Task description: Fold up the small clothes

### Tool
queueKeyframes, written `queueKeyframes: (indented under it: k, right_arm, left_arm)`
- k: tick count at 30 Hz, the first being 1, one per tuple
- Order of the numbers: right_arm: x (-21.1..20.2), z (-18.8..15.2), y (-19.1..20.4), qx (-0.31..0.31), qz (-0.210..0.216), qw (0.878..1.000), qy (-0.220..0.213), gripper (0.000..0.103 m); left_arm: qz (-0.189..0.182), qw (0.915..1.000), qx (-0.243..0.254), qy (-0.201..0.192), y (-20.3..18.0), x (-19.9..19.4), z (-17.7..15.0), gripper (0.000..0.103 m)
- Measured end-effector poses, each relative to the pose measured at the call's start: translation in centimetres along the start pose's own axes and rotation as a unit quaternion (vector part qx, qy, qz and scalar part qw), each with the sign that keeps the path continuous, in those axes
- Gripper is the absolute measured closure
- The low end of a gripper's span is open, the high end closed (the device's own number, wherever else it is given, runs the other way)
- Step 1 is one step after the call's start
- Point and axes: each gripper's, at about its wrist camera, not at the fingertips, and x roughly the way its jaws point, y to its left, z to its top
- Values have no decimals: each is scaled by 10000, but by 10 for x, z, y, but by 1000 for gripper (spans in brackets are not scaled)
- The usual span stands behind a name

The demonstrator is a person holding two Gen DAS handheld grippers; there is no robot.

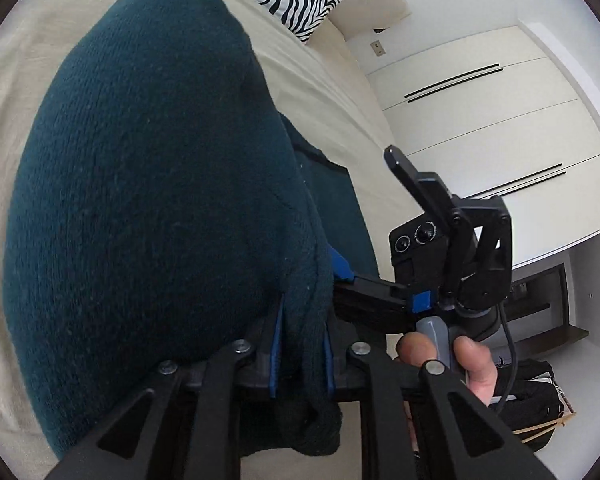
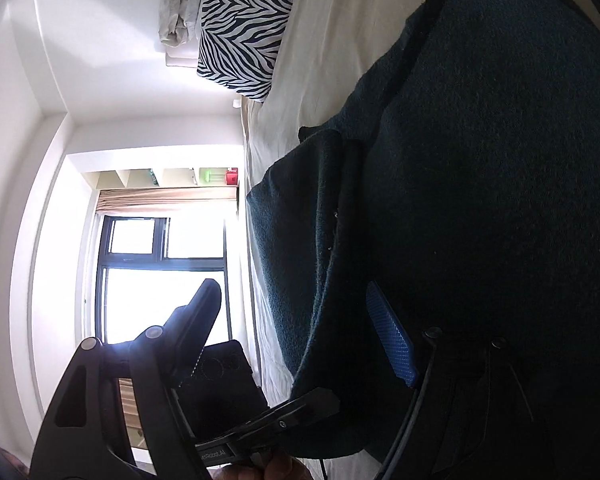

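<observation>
- My left tongs [image 1: 302, 344] are narrow, pinching the hem of the teal knit [image 1: 148, 200], which hangs over the bed [image 1: 320, 76].
- My right tongs [image 2: 308, 328] stand wide; one blue pad [image 2: 392, 340] lies against the knit, with no pinch that I can see.
- I judge I'm mid-fold, carrying an edge across.
- Next: lay the edge down square, then release.

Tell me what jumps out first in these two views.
A dark teal knit garment fills most of both views, lifted over a cream bed. The left gripper is shut on a bunched edge of it, near the bottom of the left view. A zebra-striped pillow lies at the far end of the bed, and a bright window glares beside the bed in the right view.
</observation>
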Motion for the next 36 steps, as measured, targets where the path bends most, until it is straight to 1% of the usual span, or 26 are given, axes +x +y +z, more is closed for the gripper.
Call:
queueKeyframes:
  k: [1,2,3,4,5,6,7,8,10,14,16,17,19,21,23,25,28,32,36]
  right_arm:
    - [11,0,3,-39,-48,10000,32,29]
    - [15,0,5,-68,-110,9999,75,29]
    - [28,-1,9,-111,-212,9996,121,29]
    - [36,-1,13,-164,-329,9992,175,29]
    - [41,-1,16,-223,-449,9985,232,29]
    - [44,-2,19,-277,-568,9976,280,29]
    - [49,0,22,-323,-685,9967,301,29]
    - [51,1,25,-371,-799,9956,328,29]
    - [51,-3,29,-484,-1005,9930,399,34]
    - [57,-5,32,-715,-1435,9855,549,54]
    - [56,-7,33,-787,-1560,9830,568,58]
    - [57,-8,33,-817,-1609,9819,570,62]
    - [59,-10,35,-921,-1801,9777,566,71]
    - [61,-14,41,-1160,-2102,9692,552,87]
    - [58,-18,48,-1426,-2323,9608,509,88]
    - [51,-20,54,-1569,-2415,9567,415,89]
    - [30,-17,60,-1664,-2475,9543,166,90]
    - [-10,-10,66,-1758,-2501,9520,-157,90]
    - [-43,-6,62,-1762,-2473,9520,-395,90]
  left_arm:
    - [-12,10000,59,-12,0,-1,-2,80]
    - [-98,9999,68,4,-1,-3,-3,70]
    - [-210,9997,79,16,-2,-6,-4,64]
    - [-292,9995,137,16,-3,-10,-8,52]
    - [-279,9994,220,-4,-5,-16,-11,48]
    - [-242,9992,305,-48,-8,-23,-14,46]
    - [-252,9989,382,-98,-10,-29,-17,43]
    - [-298,9985,425,-152,-11,-37,-21,42]
    - [-340,9978,482,-294,-10,-55,-29,41]
    - [-295,9972,449,-525,-2,-83,-46,39]
    - [-220,9970,422,-603,4,-91,-46,37]
    - [-182,9972,366,-623,7,-92,-46,37]
    - [-190,9975,219,-652,14,-90,-39,37]
    - [-176,9974,150,-679,17,-87,-37,37]
    - [-167,9974,196,-672,10,-84,-30,37]
    - [-146,9974,256,-656,6,-83,-29,37]
    - [-166,9974,288,-639,2,-82,-26,37]
    - [-182,9971,399,-615,-7,-78,-23,35]
    - [-198,9970,529,-537,-19,-69,-21,35]
